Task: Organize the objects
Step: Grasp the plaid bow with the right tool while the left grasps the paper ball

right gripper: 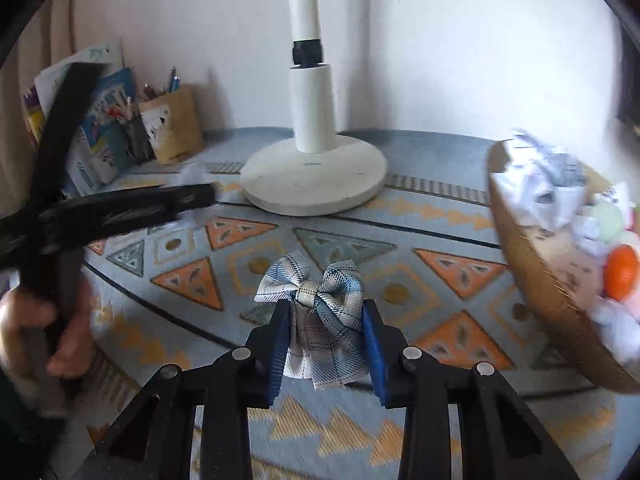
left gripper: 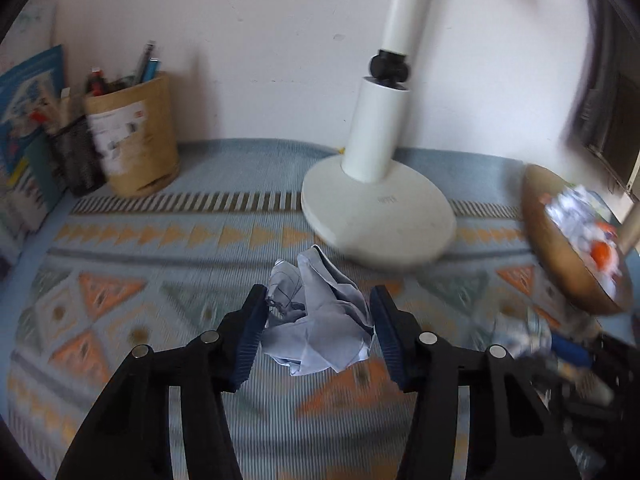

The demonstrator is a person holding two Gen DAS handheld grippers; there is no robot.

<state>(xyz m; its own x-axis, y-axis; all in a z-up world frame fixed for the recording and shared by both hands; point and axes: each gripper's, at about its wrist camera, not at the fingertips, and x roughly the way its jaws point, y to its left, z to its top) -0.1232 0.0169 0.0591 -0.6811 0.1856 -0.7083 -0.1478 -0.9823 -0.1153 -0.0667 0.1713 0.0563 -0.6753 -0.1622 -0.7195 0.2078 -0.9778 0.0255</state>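
The left gripper (left gripper: 318, 320) held a crumpled paper (left gripper: 320, 316) between its pads, lifted over the patterned cloth (left gripper: 120, 280). The right gripper (right gripper: 326, 336) was clamped on a plaid bow (right gripper: 316, 300), also off the cloth.

The basket (right gripper: 532, 280), at the right beside the lamp base (right gripper: 316, 178), already contained paper wads and an orange ball (right gripper: 622, 272), so sorting looked well along; both held items had yet to be dropped in. Blur smeared the basket's contents, its far side was cut off, and clutter at the left view's lower right was unreadable.

Crumpled paper ball (left gripper: 320, 312), woven plaid cloth bow (right gripper: 316, 304), matt lamp base (right gripper: 316, 184)
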